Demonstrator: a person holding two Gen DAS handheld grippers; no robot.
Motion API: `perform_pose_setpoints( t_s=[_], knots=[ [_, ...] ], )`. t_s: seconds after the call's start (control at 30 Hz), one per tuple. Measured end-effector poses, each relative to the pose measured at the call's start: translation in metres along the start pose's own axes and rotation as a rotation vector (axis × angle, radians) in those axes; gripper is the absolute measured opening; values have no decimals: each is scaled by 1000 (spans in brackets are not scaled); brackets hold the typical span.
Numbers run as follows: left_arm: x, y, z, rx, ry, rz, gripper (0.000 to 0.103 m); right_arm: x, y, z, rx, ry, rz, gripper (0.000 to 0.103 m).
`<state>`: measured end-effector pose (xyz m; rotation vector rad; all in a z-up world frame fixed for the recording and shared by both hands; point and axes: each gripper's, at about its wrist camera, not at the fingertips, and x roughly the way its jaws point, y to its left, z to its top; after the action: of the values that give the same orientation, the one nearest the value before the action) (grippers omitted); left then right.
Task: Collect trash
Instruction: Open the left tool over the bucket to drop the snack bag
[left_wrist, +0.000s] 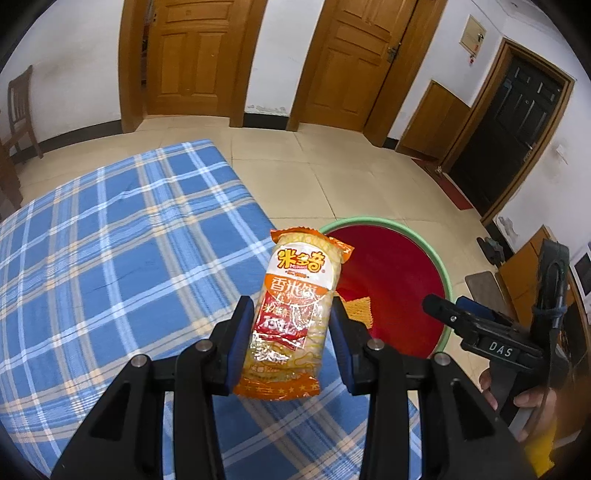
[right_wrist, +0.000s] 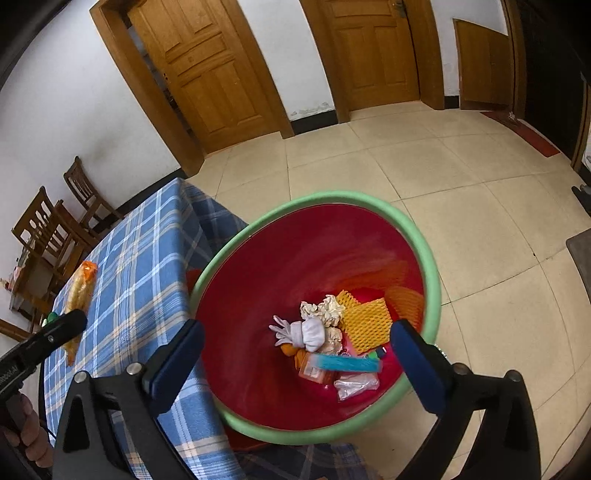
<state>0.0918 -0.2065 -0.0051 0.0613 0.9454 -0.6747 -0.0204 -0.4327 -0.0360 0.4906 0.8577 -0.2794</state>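
Note:
An orange rice-cracker snack packet (left_wrist: 295, 310) stands upright between the blue pads of my left gripper (left_wrist: 291, 306), which is shut on it above the edge of the plaid table. The same packet (right_wrist: 79, 291) shows at the left of the right wrist view, by the left gripper's finger (right_wrist: 70, 321). My right gripper (right_wrist: 297, 328) is open and empty over the red bin with a green rim (right_wrist: 332, 197). In the bin lie crumpled paper (right_wrist: 325, 310), a white glove (right_wrist: 306, 332), orange foam netting (right_wrist: 365, 321) and a blue wrapper (right_wrist: 347, 363). The bin (left_wrist: 369, 220) sits just beyond the packet.
A blue plaid cloth (left_wrist: 110, 240) covers the table, and the bin stands against its corner. Wooden chairs (right_wrist: 55, 229) stand by the wall on the far side. Wooden doors (left_wrist: 192, 55) line the back wall. Beige tiled floor (right_wrist: 461, 184) stretches past the bin.

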Motion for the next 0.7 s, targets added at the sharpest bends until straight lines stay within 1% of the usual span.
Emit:
perform_pose_setpoints(
  t_s=[0.2, 0.43, 0.7],
  knots=[
    [9, -14, 1, 31, 8, -24, 41, -16, -8, 3, 27, -42, 5, 102],
    [27, -34, -2, 68, 37, -63, 41, -35, -19, 5, 50, -101, -26, 102],
    [53, -58, -4, 115, 74, -94, 41, -42, -33, 4, 80, -113, -39, 102]
  ],
)
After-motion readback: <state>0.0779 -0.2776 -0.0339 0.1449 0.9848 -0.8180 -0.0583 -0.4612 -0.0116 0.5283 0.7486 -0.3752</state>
